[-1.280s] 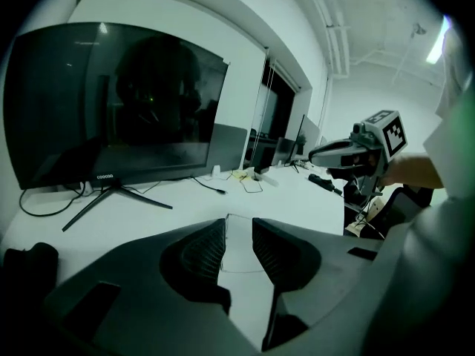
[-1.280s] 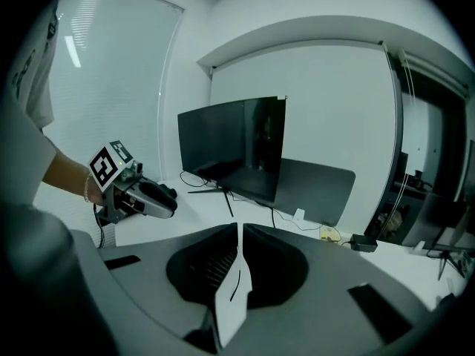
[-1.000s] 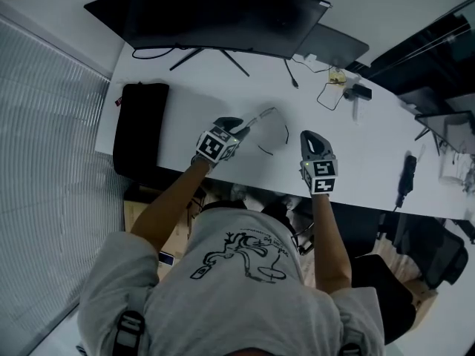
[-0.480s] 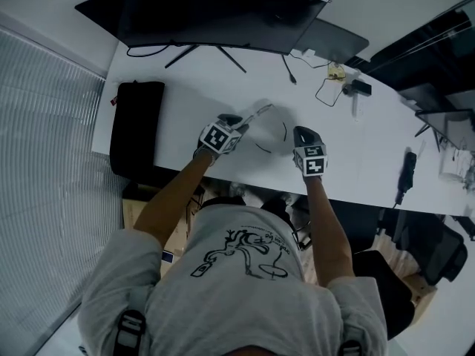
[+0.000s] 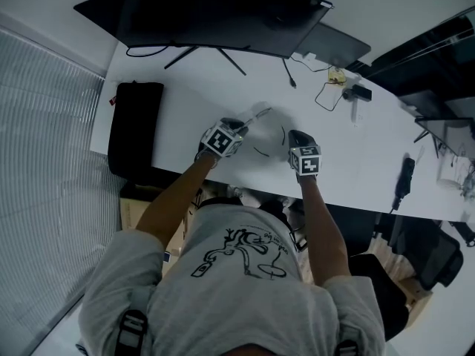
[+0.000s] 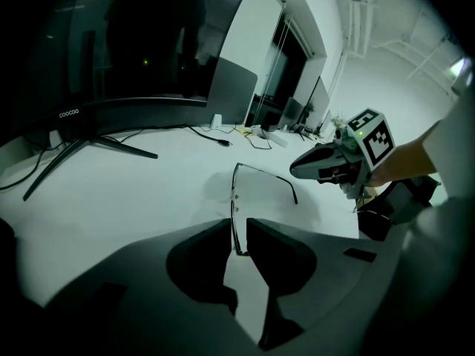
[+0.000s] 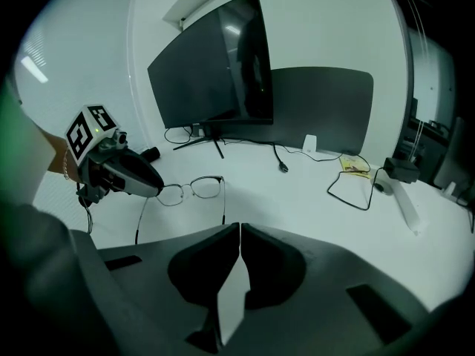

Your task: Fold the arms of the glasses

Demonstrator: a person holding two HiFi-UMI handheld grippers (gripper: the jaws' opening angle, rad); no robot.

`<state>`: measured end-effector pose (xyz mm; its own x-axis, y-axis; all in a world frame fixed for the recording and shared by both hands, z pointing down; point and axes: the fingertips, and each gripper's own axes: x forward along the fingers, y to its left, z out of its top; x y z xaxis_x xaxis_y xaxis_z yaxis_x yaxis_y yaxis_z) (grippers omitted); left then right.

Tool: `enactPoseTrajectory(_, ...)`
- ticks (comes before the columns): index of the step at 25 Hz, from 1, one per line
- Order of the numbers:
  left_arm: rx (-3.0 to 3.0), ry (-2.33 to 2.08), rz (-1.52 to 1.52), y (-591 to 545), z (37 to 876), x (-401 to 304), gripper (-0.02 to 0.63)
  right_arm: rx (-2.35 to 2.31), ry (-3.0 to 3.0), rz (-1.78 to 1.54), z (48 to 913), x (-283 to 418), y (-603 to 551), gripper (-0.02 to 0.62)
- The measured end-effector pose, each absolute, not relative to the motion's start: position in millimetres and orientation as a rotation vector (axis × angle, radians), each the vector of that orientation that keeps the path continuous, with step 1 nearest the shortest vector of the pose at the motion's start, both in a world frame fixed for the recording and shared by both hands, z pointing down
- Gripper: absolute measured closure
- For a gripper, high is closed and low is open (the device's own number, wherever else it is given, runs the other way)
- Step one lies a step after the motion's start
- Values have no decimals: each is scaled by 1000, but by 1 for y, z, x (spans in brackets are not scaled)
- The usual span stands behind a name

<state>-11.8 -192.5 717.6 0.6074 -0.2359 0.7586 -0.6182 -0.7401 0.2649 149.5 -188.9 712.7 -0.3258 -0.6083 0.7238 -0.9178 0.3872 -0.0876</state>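
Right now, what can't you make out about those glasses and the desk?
Right gripper view: one hinge of the glasses hides behind the left gripper, whose jaws have just been closing with the frame between them.
Head view: the lenses are too small to see.
Left gripper view: the monitor's top is cut by the edge.

Worktop [image 5: 185,99], seen from the near edge. Monitor [image 5: 200,13] stands along the far edge on its stand. A flat panel [image 5: 338,44] stands behind it, off its right end. Pouch [image 5: 136,128] lies at the left end. Glasses [image 7: 185,190] lie about mid-width, right of the pouch and in front of the monitor, arms pointing toward the near edge. Cables [image 5: 330,95] lie right of the glasses, in front of the panel. An oblong item [image 5: 404,178] lies far right, near the near edge.
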Motion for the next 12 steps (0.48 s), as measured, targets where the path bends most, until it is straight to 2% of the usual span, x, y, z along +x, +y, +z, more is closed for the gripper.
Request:
enactPoseTrajectory(5, 2338, -691, 987, -196, 716, -10, 554, 1267, -2022, 698, 725, 145, -186, 580)
enactPoseTrajectory(12, 2342, -694, 976, -197, 716, -6, 563, 1234, -2023, 715, 730, 138, -184, 581)
